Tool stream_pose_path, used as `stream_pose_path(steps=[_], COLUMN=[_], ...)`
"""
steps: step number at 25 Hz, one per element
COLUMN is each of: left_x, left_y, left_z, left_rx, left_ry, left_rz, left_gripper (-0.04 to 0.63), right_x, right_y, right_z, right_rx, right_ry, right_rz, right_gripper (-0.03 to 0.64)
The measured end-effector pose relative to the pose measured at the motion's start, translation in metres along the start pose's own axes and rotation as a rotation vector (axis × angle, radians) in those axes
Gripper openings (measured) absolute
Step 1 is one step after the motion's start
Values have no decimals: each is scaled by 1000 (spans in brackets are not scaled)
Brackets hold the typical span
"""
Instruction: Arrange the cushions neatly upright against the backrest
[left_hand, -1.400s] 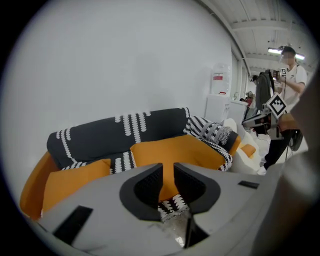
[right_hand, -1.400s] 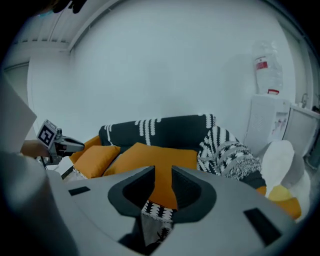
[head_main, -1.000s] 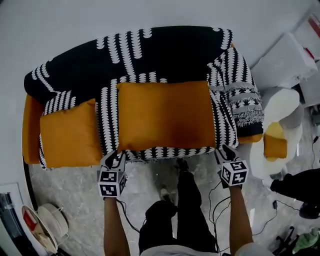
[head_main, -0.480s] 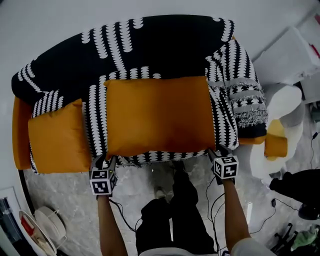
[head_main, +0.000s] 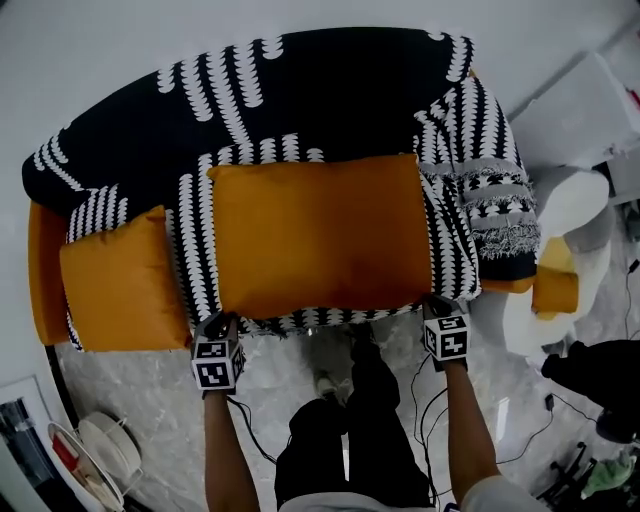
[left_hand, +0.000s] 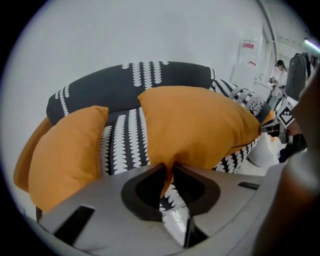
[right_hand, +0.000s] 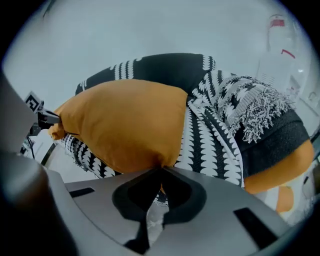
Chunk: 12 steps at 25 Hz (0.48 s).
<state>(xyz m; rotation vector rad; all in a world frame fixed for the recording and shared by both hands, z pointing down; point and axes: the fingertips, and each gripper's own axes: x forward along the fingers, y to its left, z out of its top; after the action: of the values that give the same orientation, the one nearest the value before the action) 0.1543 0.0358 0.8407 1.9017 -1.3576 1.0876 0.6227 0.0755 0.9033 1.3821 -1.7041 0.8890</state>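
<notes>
Both arms extended forward; left gripper (head_main: 218, 323), right gripper (head_main: 436, 301) fingers just closed, pinching cushion (head_main: 315, 235) front corners.

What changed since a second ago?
The left gripper and right gripper dropped to the front corners of the large orange cushion; their jaws have just been closing and now pinch one corner each. That cushion and the small orange cushion stay put.

**Sofa under a patterned throw**

An orange sofa (head_main: 40, 290) is covered by a black-and-white throw (head_main: 300, 90). The large cushion (head_main: 320, 235) lies flat on the seat, spanning from the left gripper (head_main: 216, 323) to the right gripper (head_main: 435, 301). Each gripper's jaws have just been closing and now pinch one front corner of it. The small cushion (head_main: 120, 280) lies outward of the left gripper. A fringed blanket (head_main: 495, 215) drapes the arm beyond the right gripper.
</notes>
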Motion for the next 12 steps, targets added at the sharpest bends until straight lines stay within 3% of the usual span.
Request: stream_pose_path(steps=[12], left_x=[-12], left_y=[5], left_z=[23], left_rx=[-16], left_ry=[95], left_rz=[18], left_gripper=[21], right_x=[-25], right_y=[3], right_z=[27], right_rx=[57], right_ry=[83], right_rz=[-3], right_gripper=[9])
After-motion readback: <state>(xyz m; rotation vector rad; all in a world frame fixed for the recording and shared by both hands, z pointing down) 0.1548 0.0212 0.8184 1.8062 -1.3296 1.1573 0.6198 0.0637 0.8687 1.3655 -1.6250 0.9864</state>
